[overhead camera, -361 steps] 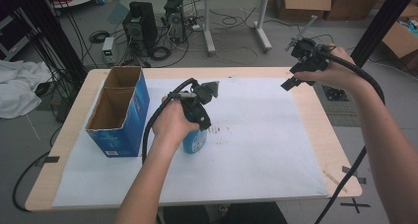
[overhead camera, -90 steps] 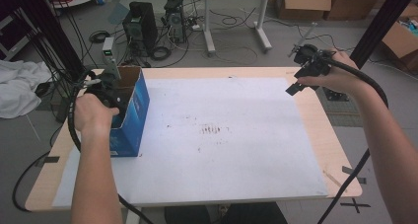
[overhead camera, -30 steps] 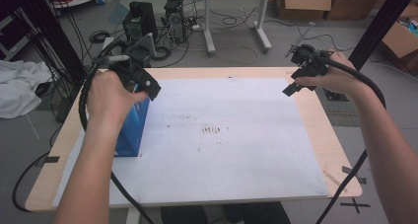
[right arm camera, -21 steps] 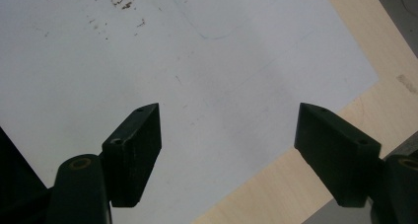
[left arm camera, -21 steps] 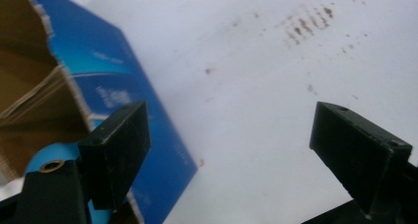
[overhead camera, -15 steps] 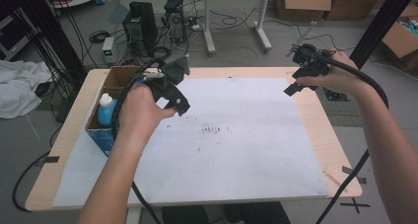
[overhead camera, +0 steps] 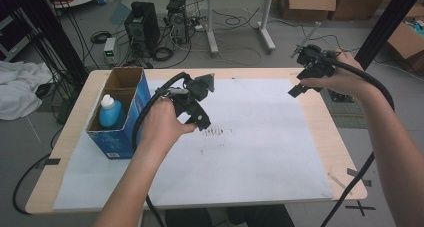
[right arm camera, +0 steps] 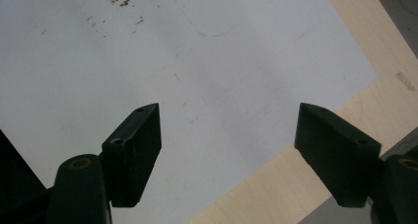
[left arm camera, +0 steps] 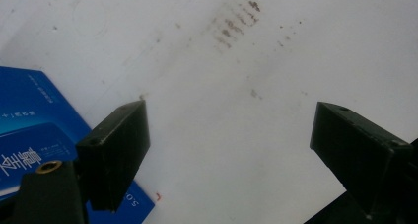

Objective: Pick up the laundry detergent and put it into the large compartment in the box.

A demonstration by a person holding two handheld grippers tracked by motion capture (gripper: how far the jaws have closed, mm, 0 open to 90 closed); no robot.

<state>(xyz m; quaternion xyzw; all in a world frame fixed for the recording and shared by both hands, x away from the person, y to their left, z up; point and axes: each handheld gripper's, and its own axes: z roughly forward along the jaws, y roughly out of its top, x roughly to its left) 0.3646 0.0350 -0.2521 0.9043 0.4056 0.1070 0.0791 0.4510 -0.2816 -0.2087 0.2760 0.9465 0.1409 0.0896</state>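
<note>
Looking down from the high view, I see a blue bottle with a white cap standing upright in the near compartment of the blue cardboard box, which sits on the left part of the white sheet covering the wooden table. The far compartment of the box looks bare.

My left hand holds the left gripper just to the right of the box, above the sheet, forearm rising from the bottom edge and angled up toward the middle. In the left gripper view its jaws stand wide apart with nothing between them, only stained white sheet below and a corner of the blue box at the lower left. A patch of dark smudges marks the sheet just beside this gripper.

My right hand holds the right gripper raised over the far right corner of the table, well apart from the box, arm stretched forward along the right side. In the right gripper view its jaws are also spread, empty, over the sheet's edge and bare wood.
</note>
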